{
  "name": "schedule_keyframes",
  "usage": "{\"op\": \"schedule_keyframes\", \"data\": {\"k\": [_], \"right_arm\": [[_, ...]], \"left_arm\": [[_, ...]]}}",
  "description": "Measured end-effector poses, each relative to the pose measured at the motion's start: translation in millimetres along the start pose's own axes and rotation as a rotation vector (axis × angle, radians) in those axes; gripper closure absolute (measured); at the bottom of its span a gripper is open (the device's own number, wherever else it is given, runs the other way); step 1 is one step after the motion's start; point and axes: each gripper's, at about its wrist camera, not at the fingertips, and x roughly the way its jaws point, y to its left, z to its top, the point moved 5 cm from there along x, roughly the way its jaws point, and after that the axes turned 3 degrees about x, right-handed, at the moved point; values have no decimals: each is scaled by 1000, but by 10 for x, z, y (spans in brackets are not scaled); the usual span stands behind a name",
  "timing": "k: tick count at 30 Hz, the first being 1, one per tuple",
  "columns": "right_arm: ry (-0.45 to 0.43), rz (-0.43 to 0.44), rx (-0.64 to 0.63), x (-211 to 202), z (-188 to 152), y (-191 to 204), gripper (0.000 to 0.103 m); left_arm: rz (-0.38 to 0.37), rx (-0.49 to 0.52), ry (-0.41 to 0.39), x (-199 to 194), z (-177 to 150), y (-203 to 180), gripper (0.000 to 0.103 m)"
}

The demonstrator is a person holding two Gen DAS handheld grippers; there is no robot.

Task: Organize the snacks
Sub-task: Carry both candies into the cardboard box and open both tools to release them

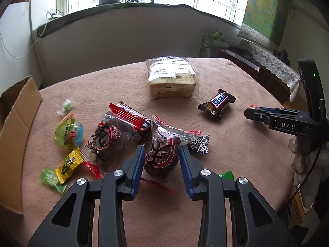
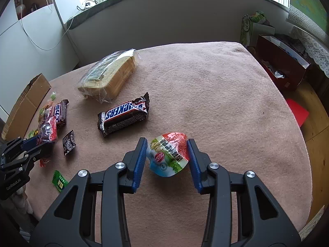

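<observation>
Sorting looks underway: the left gripper [image 1: 161, 158] pinches a dark red-printed packet [image 1: 159, 156], the right gripper [image 2: 167, 156] brackets a jelly cup [image 2: 168, 154] (pads touching or nearly). Next, probably, carrying both toward the cardboard box [image 1: 16, 119].

Bread pack [image 2: 109, 76] behind Snickers bar [image 2: 124, 116]; cardboard box [image 2: 24, 107] far left

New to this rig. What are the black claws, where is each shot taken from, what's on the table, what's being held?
No robot: a person holds two hand grippers, each with a fisheye camera looking along its blue-padded fingers.

Left wrist view: the left gripper straddles a clear red-printed snack packet; whether it is pinched, I cannot tell. The right gripper shows at that picture's right edge.

Right wrist view: the right gripper brackets a jelly cup, pads apparently not yet touching.

On the pink blanket: bagged sliced bread, a Snickers bar, small candies, and a cardboard box at the left.
</observation>
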Motion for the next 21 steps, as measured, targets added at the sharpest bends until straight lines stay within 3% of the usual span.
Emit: {"op": "schedule_keyframes", "data": {"k": [12, 21], "right_arm": [[-73, 34, -44, -330, 127, 280, 64], [-137, 138, -143, -577, 347, 984, 64]], "left_arm": [[-8, -58, -67, -299, 62, 121, 70], [47, -123, -165, -733, 154, 484, 70]]}}
